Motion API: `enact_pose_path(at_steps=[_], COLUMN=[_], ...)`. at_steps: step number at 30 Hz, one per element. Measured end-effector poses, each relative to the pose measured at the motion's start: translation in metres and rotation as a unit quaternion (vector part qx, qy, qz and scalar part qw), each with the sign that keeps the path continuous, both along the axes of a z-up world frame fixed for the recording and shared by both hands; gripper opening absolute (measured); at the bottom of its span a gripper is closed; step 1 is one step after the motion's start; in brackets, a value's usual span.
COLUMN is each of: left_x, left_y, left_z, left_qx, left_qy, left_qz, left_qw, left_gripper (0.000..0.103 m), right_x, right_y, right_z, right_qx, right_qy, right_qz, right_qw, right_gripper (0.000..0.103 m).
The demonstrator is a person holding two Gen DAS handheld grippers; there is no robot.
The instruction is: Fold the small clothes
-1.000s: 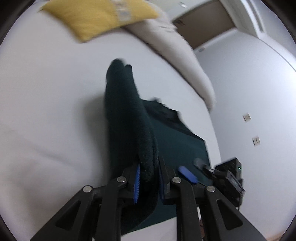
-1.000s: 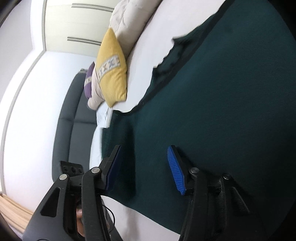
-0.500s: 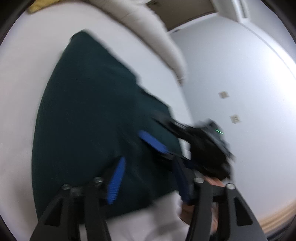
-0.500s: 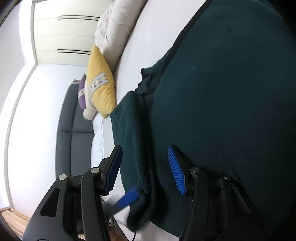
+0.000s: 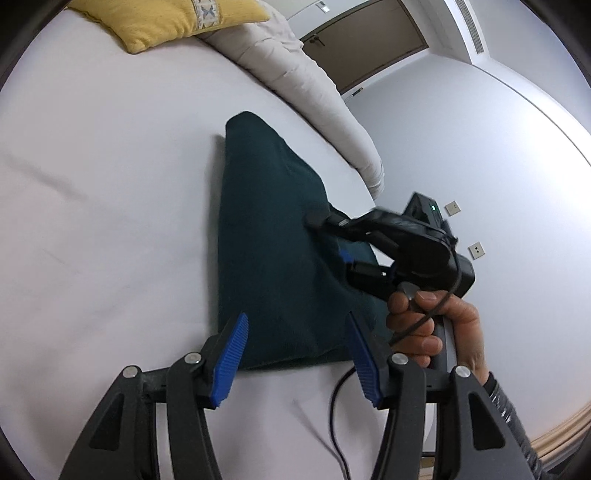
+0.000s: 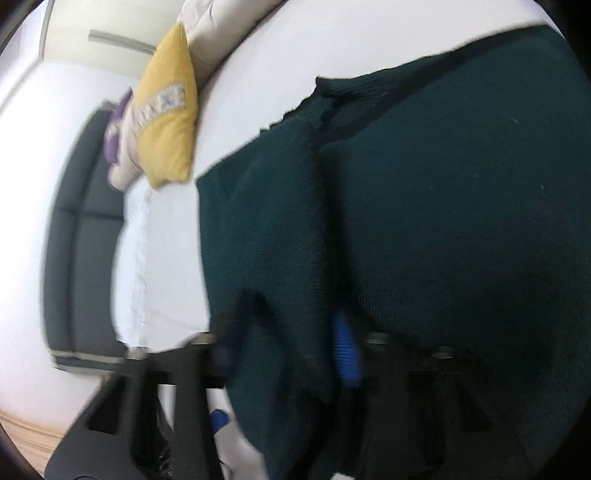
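Left gripper (image 5: 297,363) is hovering with jaws spread wide, holding nothing, over the near edge of the dark green garment (image 5: 269,236). Garment is lying folded on the white bed (image 5: 103,184), right of centre. Right gripper (image 5: 332,240) is pressing into the garment's right side; fabric is sitting between its fingers, but blur is hiding its grip state. Yellow pillow (image 5: 166,18) is lying at the far edge.

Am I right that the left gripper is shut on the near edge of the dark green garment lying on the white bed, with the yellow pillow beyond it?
Not quite: the left gripper is open, its blue pads spread apart over the near edge of the dark green garment and gripping nothing, as the left wrist view shows. The garment does lie on the white bed, with the yellow pillow beyond it.
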State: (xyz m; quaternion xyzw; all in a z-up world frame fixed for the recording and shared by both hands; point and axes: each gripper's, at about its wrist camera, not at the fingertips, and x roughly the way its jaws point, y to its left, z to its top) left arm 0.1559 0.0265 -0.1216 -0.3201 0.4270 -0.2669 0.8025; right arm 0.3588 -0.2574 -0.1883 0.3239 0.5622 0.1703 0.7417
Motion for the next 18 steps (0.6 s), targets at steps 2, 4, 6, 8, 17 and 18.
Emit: enact_pose_path(at_steps=[2,4,6,8,17,18], left_x=[-0.001,-0.003,-0.002,0.000,0.021,0.027], left_y=[-0.003,-0.003,0.005,0.005,-0.042,-0.051], left_z=[0.003,0.006,0.009,0.012,0.035,0.039], left_qx=[0.008,0.014,0.018,0.024,0.070,0.079], left_qy=[-0.003,-0.007,-0.011,-0.012,-0.039,-0.045], left_qz=[-0.003,-0.003,-0.004,-0.004,-0.040,-0.045], left_qw=[1.0000,0.9999,0.9998,0.9996,0.9960,0.9948], left_gripper=[0.057,0.057,0.057,0.057,0.057,0.057], right_x=[-0.001,-0.008,-0.015,-0.025,-0.056,-0.058], right_y=[0.003,-0.003,-0.012,-0.027,-0.132,-0.145], right_z=[0.002,0.008,0.016,0.028,0.061,0.062], right_qx=[-0.010,-0.022,-0.025,-0.034,-0.055,-0.057], right_qy=[-0.005,-0.022,-0.035,-0.048,-0.076,-0.076], right_qz=[0.002,0.003,0.006,0.006,-0.038,-0.045], right_qw=[1.000,1.000,0.999,0.998,0.995,0.994], right_gripper=[0.012,0.011,0.011,0.011,0.011,0.011])
